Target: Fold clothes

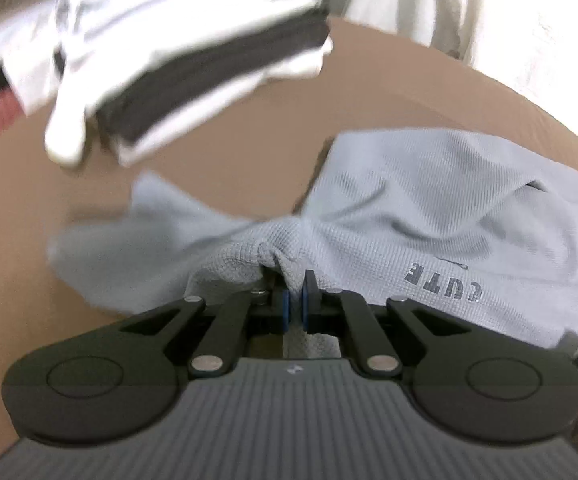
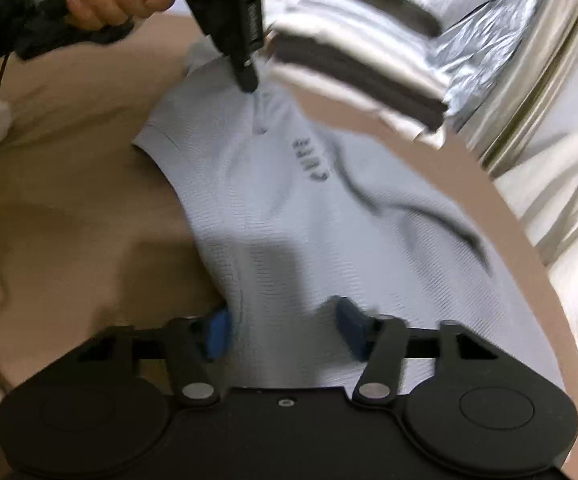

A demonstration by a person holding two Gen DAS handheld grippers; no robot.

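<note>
shirt (image 2: 289,240) spread, creased, on table (image 1: 229,136), beside folded stack (image 1: 177,60) | left gripper (image 1: 294,280) pinched on bunched shirt edge | right gripper (image 2: 283,330) jaws apart over shirt | tip: tension fabric flat before creasing

The left gripper (image 1: 294,286) has its blue-padded jaws drawn almost together, pinching a bunched ridge of cloth between them. Seen from the right wrist view, this same gripper (image 2: 249,80) angles steeply downward, its tip low, with a hand (image 2: 109,0) wrapped around its handle, fingers curled underneath. The right gripper (image 2: 285,328) holds its jaws spread wide apart, with the blue pads well separated and gripping nothing.
</note>
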